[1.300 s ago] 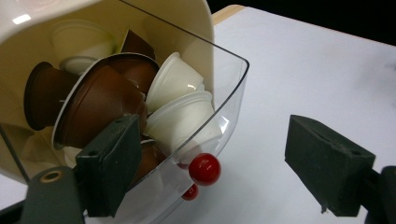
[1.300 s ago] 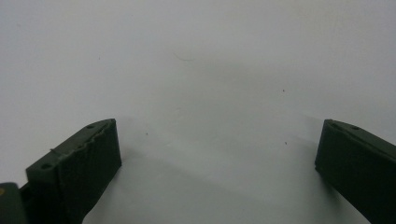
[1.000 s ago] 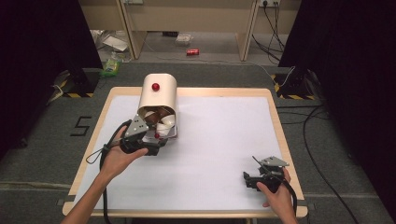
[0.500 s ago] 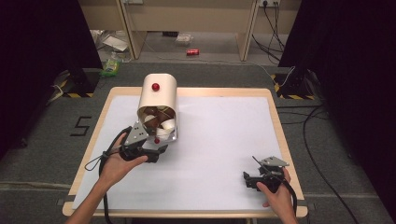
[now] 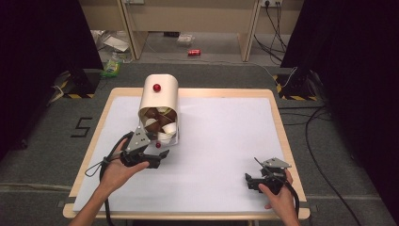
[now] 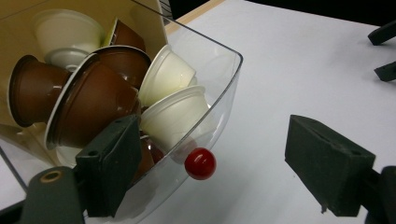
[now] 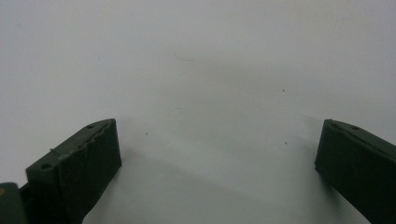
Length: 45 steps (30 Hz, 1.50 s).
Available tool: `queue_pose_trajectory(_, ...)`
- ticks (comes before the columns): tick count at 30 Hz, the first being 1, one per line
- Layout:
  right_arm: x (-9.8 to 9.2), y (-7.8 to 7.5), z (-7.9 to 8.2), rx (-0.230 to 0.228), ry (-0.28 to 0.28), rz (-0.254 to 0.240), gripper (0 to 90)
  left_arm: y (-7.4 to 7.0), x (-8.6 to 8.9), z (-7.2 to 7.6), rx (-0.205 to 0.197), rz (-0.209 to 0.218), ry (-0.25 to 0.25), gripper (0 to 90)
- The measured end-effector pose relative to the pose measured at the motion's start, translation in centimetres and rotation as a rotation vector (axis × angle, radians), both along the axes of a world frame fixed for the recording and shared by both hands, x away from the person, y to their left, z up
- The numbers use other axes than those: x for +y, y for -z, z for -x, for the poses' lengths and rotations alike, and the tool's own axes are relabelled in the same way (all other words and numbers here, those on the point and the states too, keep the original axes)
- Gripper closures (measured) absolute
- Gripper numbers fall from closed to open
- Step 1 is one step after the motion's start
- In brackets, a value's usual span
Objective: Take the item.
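A cream dispenser box (image 5: 160,95) with a red knob (image 5: 156,87) on top stands at the table's back left. Its clear front flap (image 6: 223,77) is tilted open and holds several brown capsules (image 6: 91,100) and white capsules (image 6: 175,114). The flap carries a small red knob (image 6: 200,163) at its lower edge. My left gripper (image 6: 212,135) is open, and this knob sits between its jaws without touching either pad. Seen from the high view, the left gripper (image 5: 161,156) lies just in front of the flap. My right gripper (image 7: 217,135) is open over bare white table, at the front right (image 5: 250,181).
The white table top (image 5: 221,136) has a wooden rim (image 5: 277,117). The left gripper's cable (image 5: 106,160) loops beside the person's left wrist. Dark floor, cables and a red can (image 5: 194,52) lie beyond the table.
My left gripper has drawn slightly back toward the near edge of the table, away from the box's mouth. The right gripper has stayed put.
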State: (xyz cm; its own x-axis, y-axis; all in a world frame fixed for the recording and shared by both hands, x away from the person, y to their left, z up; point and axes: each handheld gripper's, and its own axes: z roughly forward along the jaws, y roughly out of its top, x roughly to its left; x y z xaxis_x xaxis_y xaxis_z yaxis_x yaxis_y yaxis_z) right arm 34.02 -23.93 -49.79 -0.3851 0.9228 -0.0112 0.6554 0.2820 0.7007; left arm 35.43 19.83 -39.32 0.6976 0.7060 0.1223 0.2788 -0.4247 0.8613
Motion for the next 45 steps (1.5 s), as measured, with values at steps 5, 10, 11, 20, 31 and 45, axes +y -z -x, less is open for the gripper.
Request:
queue_pose_trajectory(5, 0.0, 0.0, 0.0, 0.0, 0.0, 0.0, 0.7, 0.2, 0.0, 0.4, 0.002, -0.004, 0.006, 18.5)
queue_pose_trajectory(10, 0.0, 0.0, 0.0, 0.0, -0.001, 0.001, 0.7, 0.2, -0.1, 0.5, 0.001, -0.003, 0.006, 18.5)
queue_pose_trajectory(11, 0.0, 0.0, 0.0, 0.0, 0.0, 0.0, 0.7, 0.2, -0.1, 0.5, 0.002, -0.003, 0.008, 18.6)
queue_pose_trajectory(20, 0.0, 0.0, 0.0, 0.001, 0.001, -0.001, 0.7, 0.0, 0.0, 0.5, 0.0, 0.014, 0.007, 19.9)
queue_pose_trajectory(31, 0.0, 0.0, 0.0, 0.0, 0.0, 0.001, 0.7, -0.9, 0.2, 0.6, -0.012, 0.018, 0.004, 19.9)
queue_pose_trajectory(45, 0.0, 0.0, 0.0, 0.0, -0.001, 0.001, 0.7, -2.0, 1.1, 0.3, -0.029, 0.025, -0.018, 19.9)
